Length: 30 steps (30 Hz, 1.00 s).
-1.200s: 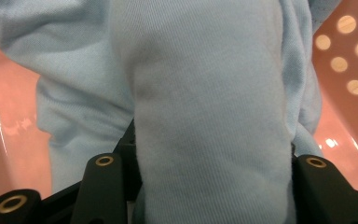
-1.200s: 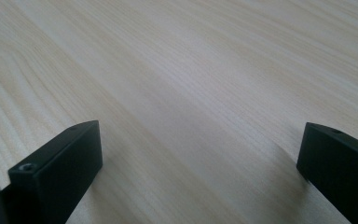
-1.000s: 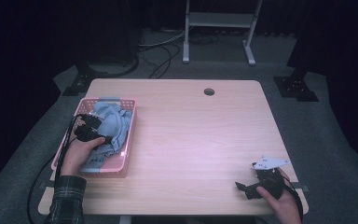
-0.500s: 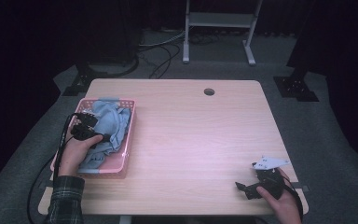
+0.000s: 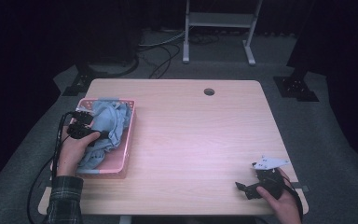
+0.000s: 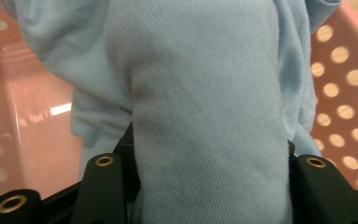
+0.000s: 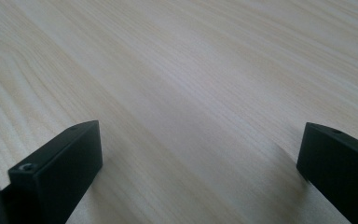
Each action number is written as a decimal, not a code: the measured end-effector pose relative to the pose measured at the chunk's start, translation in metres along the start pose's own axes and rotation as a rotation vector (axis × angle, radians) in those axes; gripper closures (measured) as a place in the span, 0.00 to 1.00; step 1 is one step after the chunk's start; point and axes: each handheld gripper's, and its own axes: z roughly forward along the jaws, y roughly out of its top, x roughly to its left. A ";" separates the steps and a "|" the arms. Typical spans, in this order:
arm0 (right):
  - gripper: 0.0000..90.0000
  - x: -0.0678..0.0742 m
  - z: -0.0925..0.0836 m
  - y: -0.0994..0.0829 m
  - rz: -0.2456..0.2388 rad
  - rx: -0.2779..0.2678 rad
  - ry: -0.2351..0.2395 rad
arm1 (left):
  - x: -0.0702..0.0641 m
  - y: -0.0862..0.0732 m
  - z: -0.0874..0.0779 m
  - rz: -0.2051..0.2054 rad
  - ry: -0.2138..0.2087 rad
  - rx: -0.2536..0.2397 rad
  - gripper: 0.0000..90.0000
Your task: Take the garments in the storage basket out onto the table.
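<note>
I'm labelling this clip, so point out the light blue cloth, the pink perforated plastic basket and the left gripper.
light blue cloth [image 6: 205,93], left gripper view, its bunched middle
pink perforated plastic basket [image 5: 125,154], high view, right rim
left gripper [image 5: 103,134], high view, jaw tips

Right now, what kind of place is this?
Probably a recording lab or studio: black curtains all around, loose cables on the grey carpet, and a lone wooden table with a laundry basket.

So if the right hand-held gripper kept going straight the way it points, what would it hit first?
Probably nothing: the right hand-held gripper, jaws open and empty, points left along the bare table. Its line seems to pass in front of the pink basket, though depth is hard to judge.
</note>
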 end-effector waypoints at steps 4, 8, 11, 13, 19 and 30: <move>0.00 0.000 0.000 0.000 0.000 0.000 0.000 | -0.001 0.001 -0.003 -0.009 -0.007 -0.016 0.54; 0.00 0.000 0.000 0.000 0.000 0.000 0.000 | -0.002 0.003 -0.008 -0.014 -0.027 -0.034 0.54; 0.00 0.000 0.000 0.000 0.000 0.000 0.000 | -0.004 0.005 -0.012 -0.015 -0.049 -0.052 0.54; 0.00 0.000 0.000 0.000 0.000 0.000 0.000 | -0.005 0.006 -0.015 -0.018 -0.066 -0.064 0.54; 0.00 0.000 0.000 0.000 0.000 0.000 0.000 | -0.008 0.010 -0.024 -0.023 -0.107 -0.097 0.54; 0.00 0.000 0.000 0.000 -0.001 0.000 0.000 | -0.011 0.014 -0.037 -0.059 -0.208 -0.162 0.54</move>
